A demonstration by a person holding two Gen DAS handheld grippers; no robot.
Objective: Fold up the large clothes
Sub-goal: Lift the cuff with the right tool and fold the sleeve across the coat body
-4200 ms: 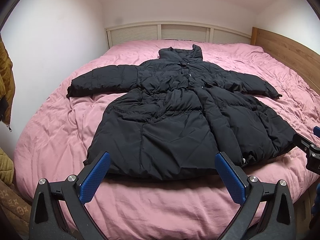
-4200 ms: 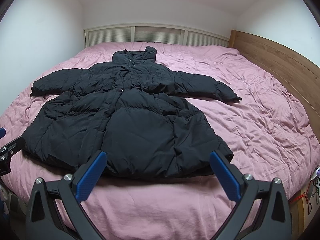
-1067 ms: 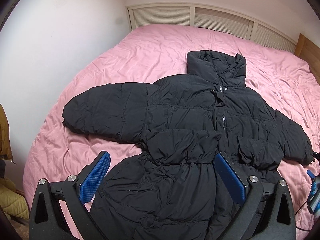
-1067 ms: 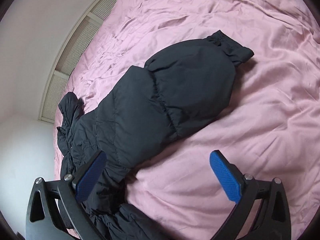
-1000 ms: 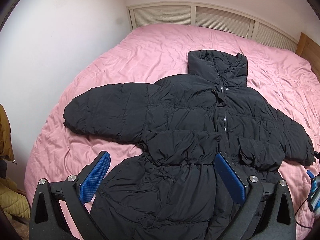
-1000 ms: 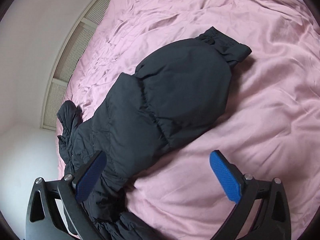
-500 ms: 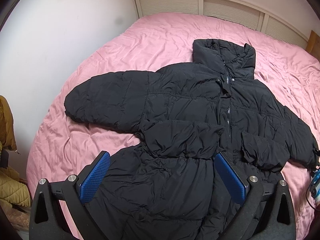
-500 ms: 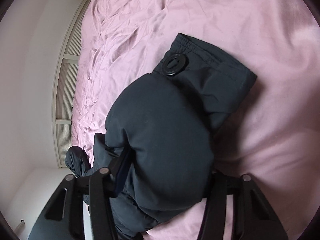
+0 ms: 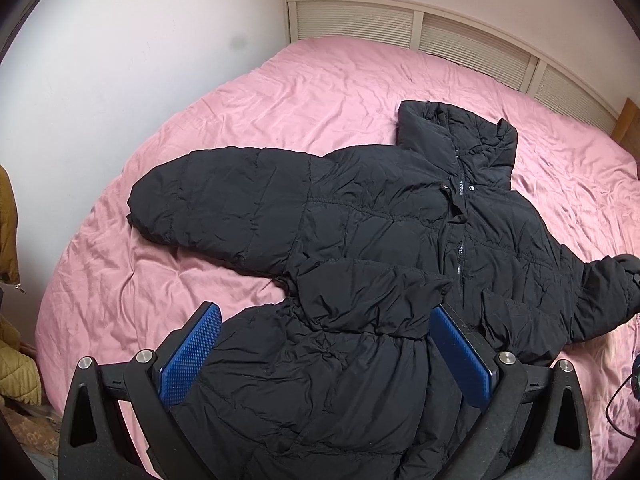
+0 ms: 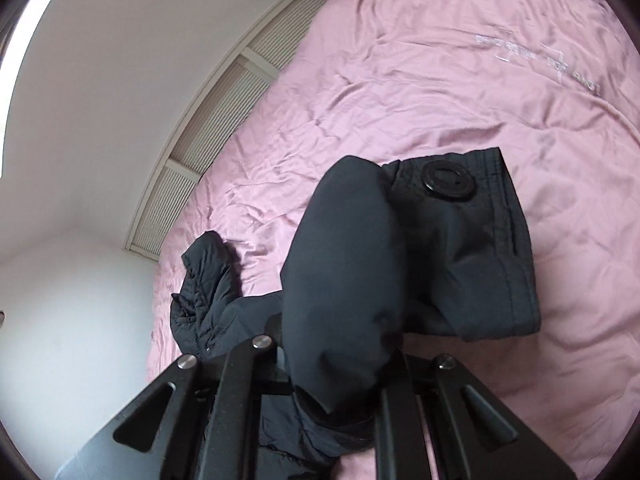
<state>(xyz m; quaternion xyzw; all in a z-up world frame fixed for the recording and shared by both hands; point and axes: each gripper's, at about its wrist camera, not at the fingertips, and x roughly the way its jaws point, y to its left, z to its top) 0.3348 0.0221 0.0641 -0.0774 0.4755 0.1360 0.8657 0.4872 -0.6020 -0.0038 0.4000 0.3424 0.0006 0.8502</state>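
A black puffer coat lies front-up on the pink bed, hood toward the slatted headboard. Its left sleeve stretches flat to the left. My left gripper hovers open over the coat's waist, blue pads apart, nothing pressed between them. In the right wrist view my right gripper is shut on the coat's right sleeve, which bulges up between the fingers and is lifted off the bed. The cuff with its round black button hangs beyond the grip. The lifted sleeve end shows at the right edge of the left wrist view.
A white wall runs along the bed's left side. Mustard-coloured clothing hangs at the far left. The slatted headboard closes the far end, with wood at its right. A dark cable lies at the bed's right edge.
My right gripper went from wide open above the sleeve to shut on it, then rose with the sleeve end lifted. The left gripper stayed open over the waist, shifting only slightly.
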